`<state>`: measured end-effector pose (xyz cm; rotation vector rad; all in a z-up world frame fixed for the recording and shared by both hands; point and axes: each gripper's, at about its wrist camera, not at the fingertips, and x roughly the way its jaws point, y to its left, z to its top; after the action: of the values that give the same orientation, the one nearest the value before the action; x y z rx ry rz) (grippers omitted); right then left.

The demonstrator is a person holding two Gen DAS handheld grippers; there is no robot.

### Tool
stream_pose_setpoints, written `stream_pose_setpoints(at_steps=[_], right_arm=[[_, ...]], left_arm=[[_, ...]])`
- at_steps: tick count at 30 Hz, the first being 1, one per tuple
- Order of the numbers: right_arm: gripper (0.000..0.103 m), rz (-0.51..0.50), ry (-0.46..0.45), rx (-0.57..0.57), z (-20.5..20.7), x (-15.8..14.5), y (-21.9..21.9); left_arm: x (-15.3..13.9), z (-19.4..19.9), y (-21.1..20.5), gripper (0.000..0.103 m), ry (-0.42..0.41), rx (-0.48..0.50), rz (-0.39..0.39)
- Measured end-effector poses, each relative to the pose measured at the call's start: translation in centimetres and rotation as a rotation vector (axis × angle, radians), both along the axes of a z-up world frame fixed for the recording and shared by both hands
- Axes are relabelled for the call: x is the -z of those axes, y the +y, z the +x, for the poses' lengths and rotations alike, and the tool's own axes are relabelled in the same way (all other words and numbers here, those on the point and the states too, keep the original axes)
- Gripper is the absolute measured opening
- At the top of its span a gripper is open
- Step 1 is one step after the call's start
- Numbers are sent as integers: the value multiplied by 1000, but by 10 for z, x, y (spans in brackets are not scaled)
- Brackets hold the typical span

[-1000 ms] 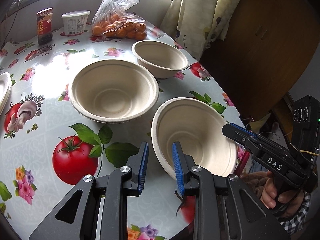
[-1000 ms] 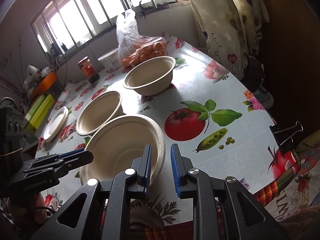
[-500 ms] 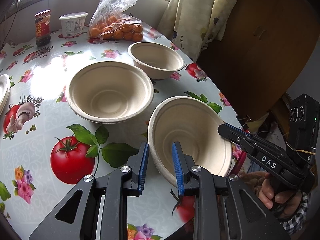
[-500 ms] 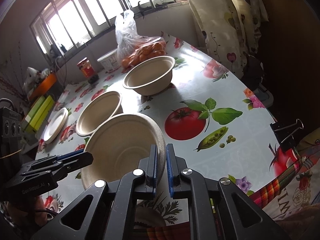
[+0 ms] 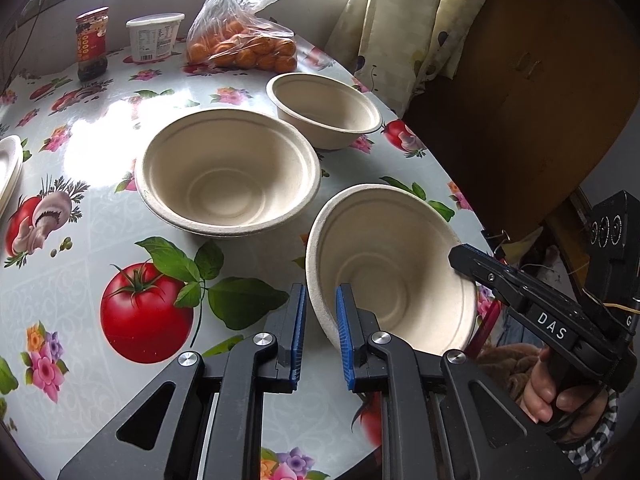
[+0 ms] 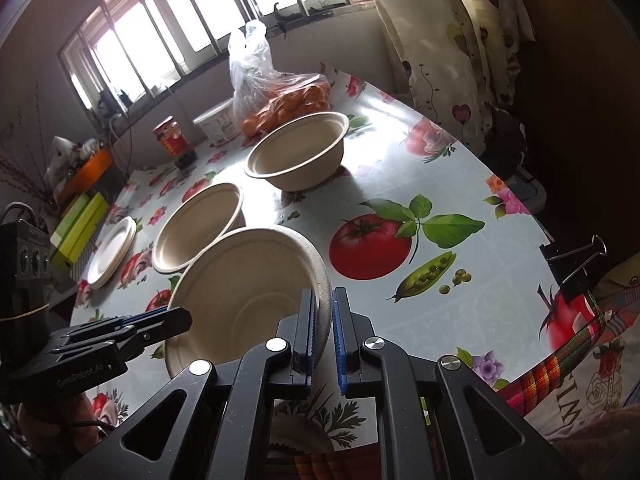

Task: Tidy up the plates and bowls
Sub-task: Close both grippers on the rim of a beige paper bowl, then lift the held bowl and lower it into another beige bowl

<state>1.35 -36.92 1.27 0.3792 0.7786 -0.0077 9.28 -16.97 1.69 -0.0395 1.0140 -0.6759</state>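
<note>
Three beige paper bowls are on the flowered table. The near bowl (image 5: 392, 264) is tilted, and my right gripper (image 6: 320, 320) is shut on its rim; it also shows in the right wrist view (image 6: 248, 276). My left gripper (image 5: 320, 320) is open, its blue pads either side of the bowl's opposite rim without pinching it. The middle bowl (image 5: 228, 172) and the far bowl (image 5: 324, 108) sit flat on the table. A stack of white plates (image 6: 112, 252) lies at the far left; only its edge (image 5: 10, 164) shows in the left wrist view.
A bag of oranges (image 5: 244, 44), a white tub (image 5: 154, 36) and a red jar (image 5: 92, 42) stand by the window. The table edge (image 5: 452, 184) runs along the right, a dark cabinet (image 5: 520, 80) beyond it. A binder clip (image 6: 572, 260) is clipped at the edge.
My right gripper has closed on the near bowl's rim and tipped the bowl up. My left gripper stayed open and moved closer around the opposite rim.
</note>
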Motion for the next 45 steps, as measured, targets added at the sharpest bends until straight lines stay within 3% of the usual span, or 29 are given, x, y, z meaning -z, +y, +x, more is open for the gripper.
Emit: stream_pose_setpoints(at_steps=[15, 23, 45], right_arm=[[10, -1, -2, -4, 2, 0, 2], [10, -12, -26, -18, 9, -15, 10], [10, -16, -58, -100, 73, -50, 36]], left_arm=[[-4, 2, 7, 12, 12, -30, -10], [-17, 6, 13, 13, -16, -49, -16], [-46, 52, 39, 13, -60, -149, -16]])
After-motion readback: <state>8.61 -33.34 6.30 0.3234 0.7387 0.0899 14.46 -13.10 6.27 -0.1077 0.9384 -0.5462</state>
